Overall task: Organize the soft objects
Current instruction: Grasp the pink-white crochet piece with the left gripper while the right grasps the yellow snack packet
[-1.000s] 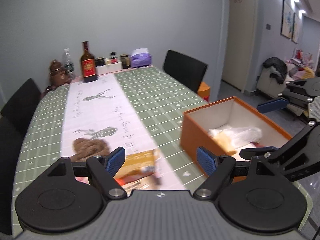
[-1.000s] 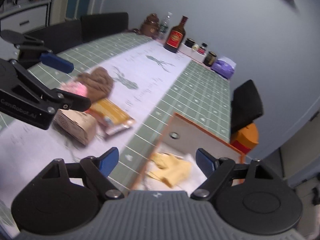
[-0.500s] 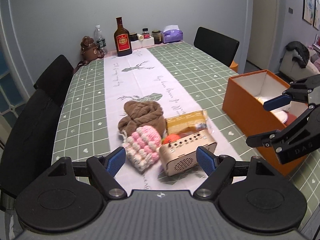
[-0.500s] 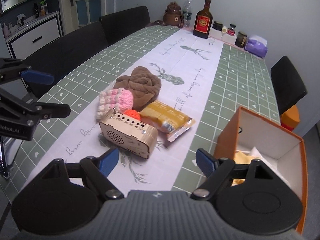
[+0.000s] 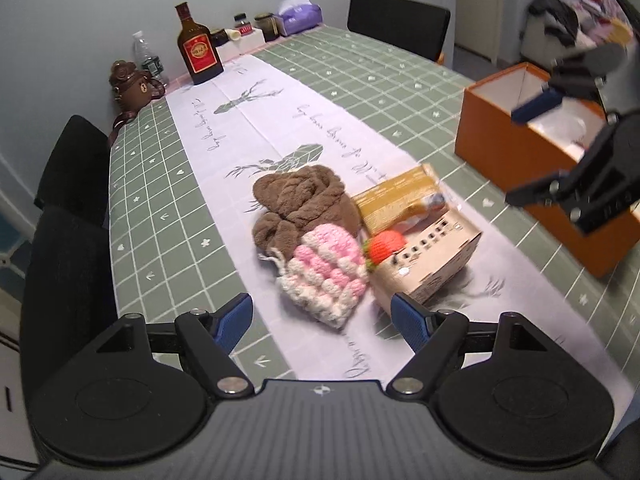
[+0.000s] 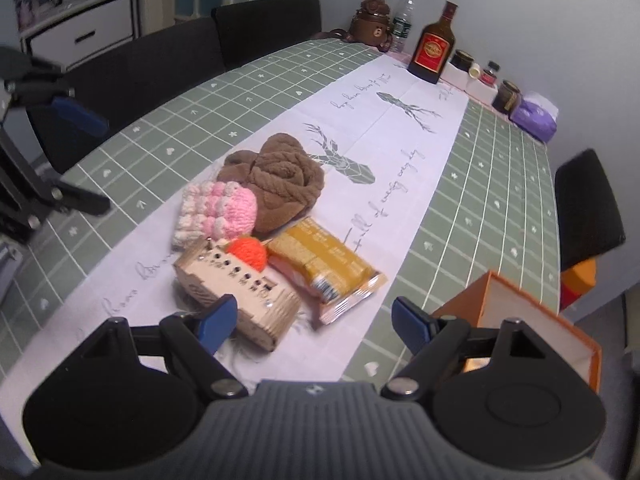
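Soft things sit bunched at the middle of the left wrist frame: a pink-and-white knitted hat (image 5: 326,276) lies against a brown rolled towel (image 5: 302,204), and a small orange knitted ball (image 5: 386,243) is wedged between the hat, a beige perforated box (image 5: 430,258) and a yellow snack packet (image 5: 396,200). The whole cluster rests on the pale runner of the green checked surface (image 5: 160,200), presumably gathered there so that the soft items can be sorted out from the hard ones. An orange box (image 5: 504,156) stands at the right edge of that frame, open at the top, and it looks like the place where the soft items are to go; something pale lies inside it.

The left tool (image 5: 322,318) hangs above the near end of the hat with its jaws spread wide and nothing between them, which suits a grab at that bulky hat. The right tool (image 6: 314,320) is likewise wide open and empty, low centre in its own frame, over the beige box and the packet, with the orange box's corner at lower right
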A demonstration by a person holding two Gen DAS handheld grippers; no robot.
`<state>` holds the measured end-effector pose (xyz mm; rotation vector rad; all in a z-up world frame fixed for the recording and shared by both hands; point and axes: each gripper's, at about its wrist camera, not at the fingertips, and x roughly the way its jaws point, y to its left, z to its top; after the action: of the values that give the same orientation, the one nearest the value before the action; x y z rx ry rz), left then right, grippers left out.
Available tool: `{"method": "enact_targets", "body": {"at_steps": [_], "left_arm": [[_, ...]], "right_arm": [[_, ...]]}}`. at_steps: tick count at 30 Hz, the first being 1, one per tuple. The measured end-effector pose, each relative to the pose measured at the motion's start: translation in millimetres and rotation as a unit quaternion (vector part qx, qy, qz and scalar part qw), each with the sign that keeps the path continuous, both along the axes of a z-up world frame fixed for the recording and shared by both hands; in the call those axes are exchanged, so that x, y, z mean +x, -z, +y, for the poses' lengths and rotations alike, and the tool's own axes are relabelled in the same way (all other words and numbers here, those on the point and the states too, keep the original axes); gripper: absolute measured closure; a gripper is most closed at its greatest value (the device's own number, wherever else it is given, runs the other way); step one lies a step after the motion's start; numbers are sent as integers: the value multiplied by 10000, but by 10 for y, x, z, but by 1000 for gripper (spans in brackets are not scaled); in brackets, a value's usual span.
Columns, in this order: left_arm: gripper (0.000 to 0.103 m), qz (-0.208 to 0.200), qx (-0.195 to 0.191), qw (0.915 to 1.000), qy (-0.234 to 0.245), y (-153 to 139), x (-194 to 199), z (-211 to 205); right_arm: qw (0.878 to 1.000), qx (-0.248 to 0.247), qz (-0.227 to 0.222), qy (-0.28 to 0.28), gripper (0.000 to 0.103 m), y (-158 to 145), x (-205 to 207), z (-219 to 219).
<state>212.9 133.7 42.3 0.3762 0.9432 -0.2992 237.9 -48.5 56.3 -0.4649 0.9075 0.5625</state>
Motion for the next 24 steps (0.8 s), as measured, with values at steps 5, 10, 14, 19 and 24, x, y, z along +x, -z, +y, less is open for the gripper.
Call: {"method": "enact_targets", "body": {"at_steps": [5,10,14,19,24], "left_arm": [[11,246,327,9991,95,130,264,114],[11,416,240,9983,329,361,451,101],[11,576,246,9968,501,603,592,44],[14,715,325,9943,726,862,719,-41],[14,832,611,9914,804,1054,865,-58]], "right_arm": [[9986,-427,-97,-283,20,133,367,76],[9978,-511,212,-364,20,346,689,165],[9960,-619,314,-562,21,519,842,262],[9926,-786,548,-740,21,756,1026,330],[9891,-798,839,-908,21,923,1176,371]]}}
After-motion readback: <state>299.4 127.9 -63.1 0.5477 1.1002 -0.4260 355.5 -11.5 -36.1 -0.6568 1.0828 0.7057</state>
